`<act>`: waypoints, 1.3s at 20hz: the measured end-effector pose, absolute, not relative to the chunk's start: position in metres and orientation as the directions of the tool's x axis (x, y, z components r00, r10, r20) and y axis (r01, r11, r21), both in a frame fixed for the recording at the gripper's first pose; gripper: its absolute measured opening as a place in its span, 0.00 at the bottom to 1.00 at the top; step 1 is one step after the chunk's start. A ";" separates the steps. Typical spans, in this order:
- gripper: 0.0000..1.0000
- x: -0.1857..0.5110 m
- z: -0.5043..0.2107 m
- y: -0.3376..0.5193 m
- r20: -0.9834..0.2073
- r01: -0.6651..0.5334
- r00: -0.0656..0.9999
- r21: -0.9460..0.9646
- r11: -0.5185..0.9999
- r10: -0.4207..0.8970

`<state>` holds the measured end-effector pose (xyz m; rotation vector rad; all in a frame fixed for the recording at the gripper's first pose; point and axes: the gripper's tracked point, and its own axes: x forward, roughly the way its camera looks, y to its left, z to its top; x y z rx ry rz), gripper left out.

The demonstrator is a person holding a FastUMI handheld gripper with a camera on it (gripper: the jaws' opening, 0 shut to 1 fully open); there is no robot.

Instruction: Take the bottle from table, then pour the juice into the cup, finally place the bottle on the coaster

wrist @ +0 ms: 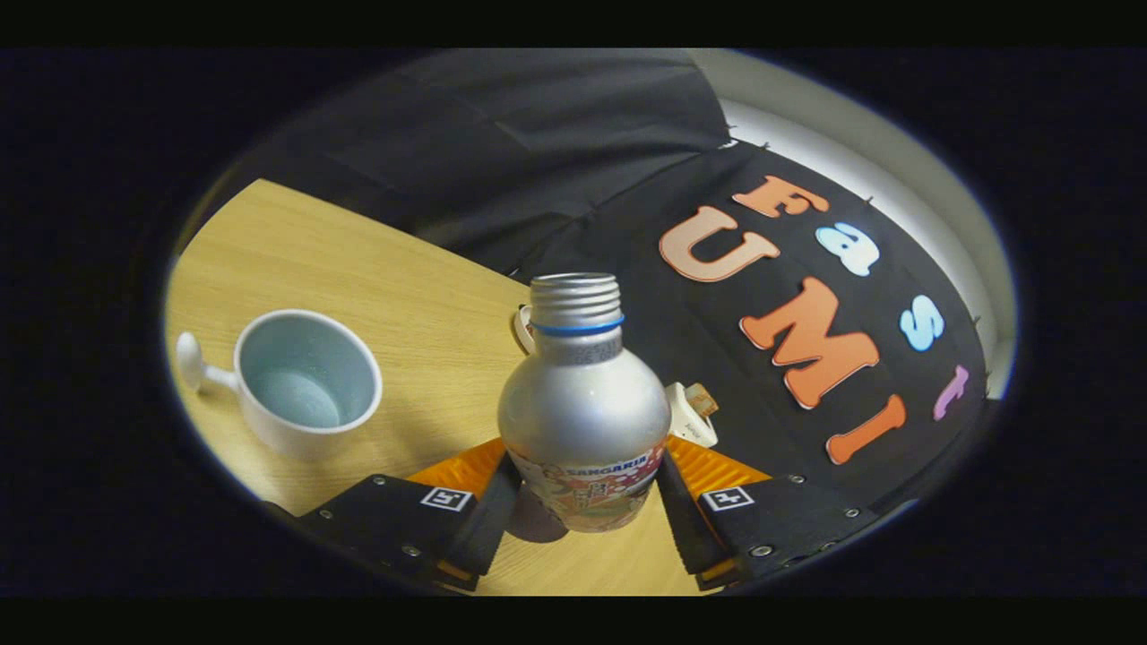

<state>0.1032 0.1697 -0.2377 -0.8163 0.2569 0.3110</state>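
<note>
We have the bottle (582,408) between the fingers of the gripper (582,502) — both fingers press on its lower body, so the tongs are closed down to the bottle's width and holding it. Bottle is silver, cap off, threaded neck open, blue ring under the threads, printed label low down. It looks lifted just clear of the table (358,260), a dark shadow sitting under its base, though we can't be certain it is off the wood. It stands roughly upright in the grip.

The cup (305,381) is white with a handle, on the table to the left of the fingers and apart from the bottle; its inside looks empty. Behind the bottle we see bits of a small white thing (692,414), partly hidden — can't tell what it is.

Step in hand, as we judge it: take is done, pour is next. That calls for carrying the bottle left until the neck sits over the cup's mouth, then tipping it toward the cup. Coaster comes after.
</note>
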 end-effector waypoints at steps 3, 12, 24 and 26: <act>0.78 0.112 -0.245 0.162 -0.367 -0.359 0.913 -0.521 0.774 0.176; 0.78 0.125 -0.256 0.131 -0.410 -0.255 0.900 -0.217 0.942 0.149; 0.78 0.134 -0.292 0.099 -0.518 -0.114 0.850 0.000 0.993 0.098; 0.78 0.132 -0.297 0.102 -0.529 -0.117 0.842 0.011 0.993 0.104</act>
